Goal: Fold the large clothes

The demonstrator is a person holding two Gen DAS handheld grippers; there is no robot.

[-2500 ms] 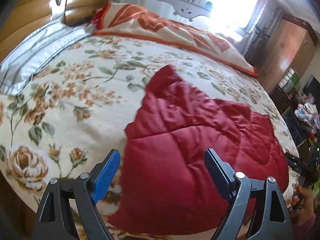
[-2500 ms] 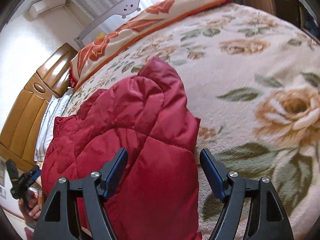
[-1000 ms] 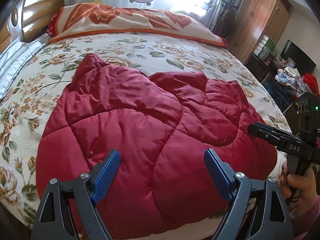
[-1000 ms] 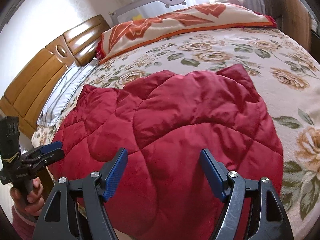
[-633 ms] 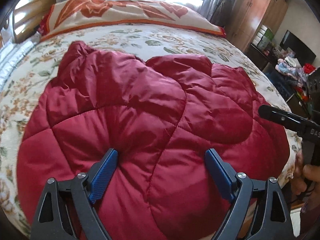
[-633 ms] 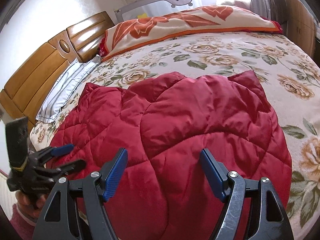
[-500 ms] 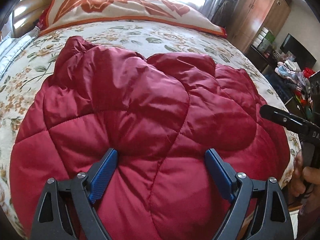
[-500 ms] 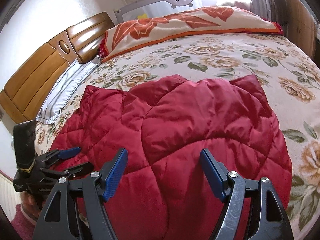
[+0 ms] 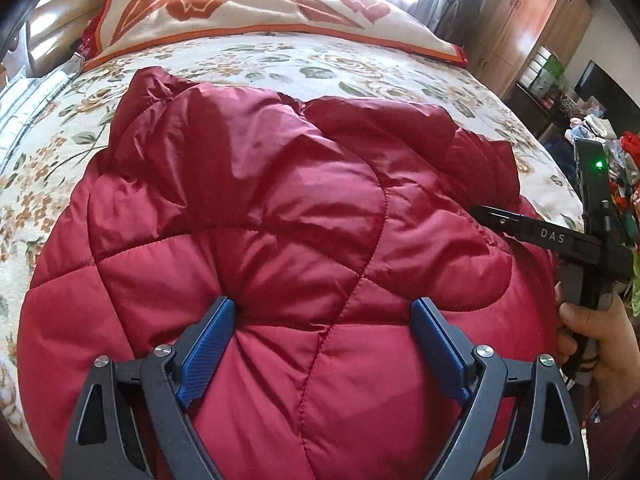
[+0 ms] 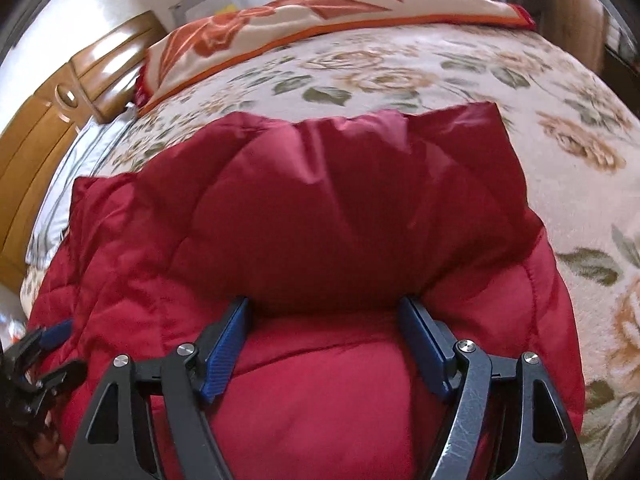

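Red quilted puffer jacket [image 9: 304,240], rumpled, spread flat across bed.

Both grippers are closing in on the jacket [image 9: 280,216]. Left gripper [image 9: 324,320] and right gripper [image 10: 324,316], earlier hovering above it, are now pressing spread fingertips into the padding. Jacket is filling both views, bulging toward 12 o'clock between the fingers.
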